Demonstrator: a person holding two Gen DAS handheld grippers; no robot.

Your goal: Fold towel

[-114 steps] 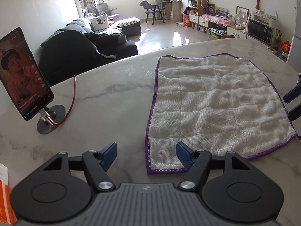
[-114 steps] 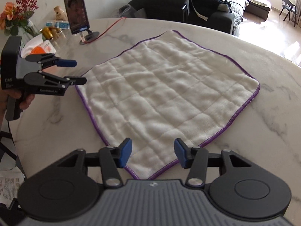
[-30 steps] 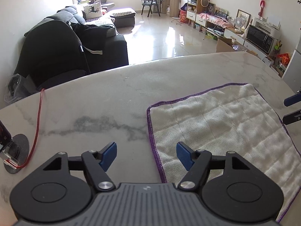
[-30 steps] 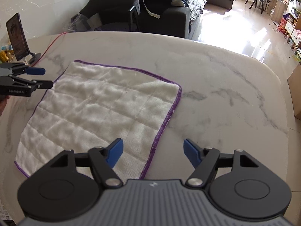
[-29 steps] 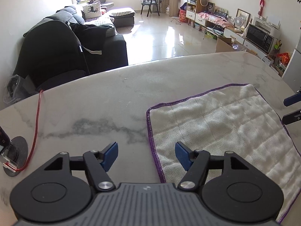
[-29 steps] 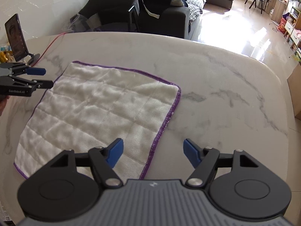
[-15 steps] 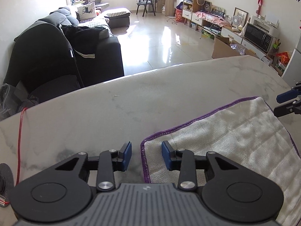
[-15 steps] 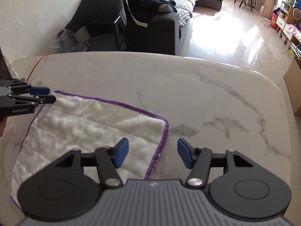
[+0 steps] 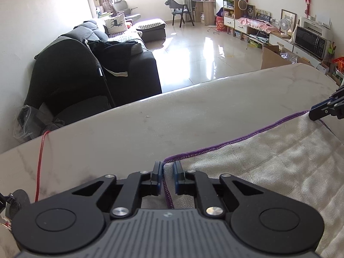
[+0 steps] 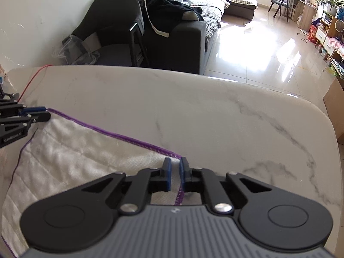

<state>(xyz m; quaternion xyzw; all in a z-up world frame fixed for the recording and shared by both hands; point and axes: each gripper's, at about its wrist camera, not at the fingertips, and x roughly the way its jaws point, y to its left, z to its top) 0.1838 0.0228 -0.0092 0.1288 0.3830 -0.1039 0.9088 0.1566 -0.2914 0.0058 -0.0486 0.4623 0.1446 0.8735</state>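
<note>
A white towel [image 9: 268,161] with a purple hem lies on the marble table [image 9: 193,118]. My left gripper [image 9: 167,173] is at the towel's far left corner. Its jaws are closing, and the hem runs up between the blue pads, pinched there. My right gripper [image 10: 175,172] is at the far right corner of the towel [image 10: 75,150]. Its jaws are closing too, with the hem caught between the pads. Each wrist view shows the other gripper at its corner: the right gripper [image 9: 312,111] and the left gripper [image 10: 46,112]. The cloth looks drawn up slightly toward both.
A red cable [image 9: 39,161] runs over the table's left side to a round phone-stand base [image 9: 19,197]. The table's far edge [image 10: 172,73] lies just beyond the towel. Past it stand a dark sofa [image 9: 129,64] and a black chair [image 10: 111,21].
Both grippers have moved forward along the towel's side edges to its far corners. Their jaws have gone from wide open to nearly together on the purple hem.
</note>
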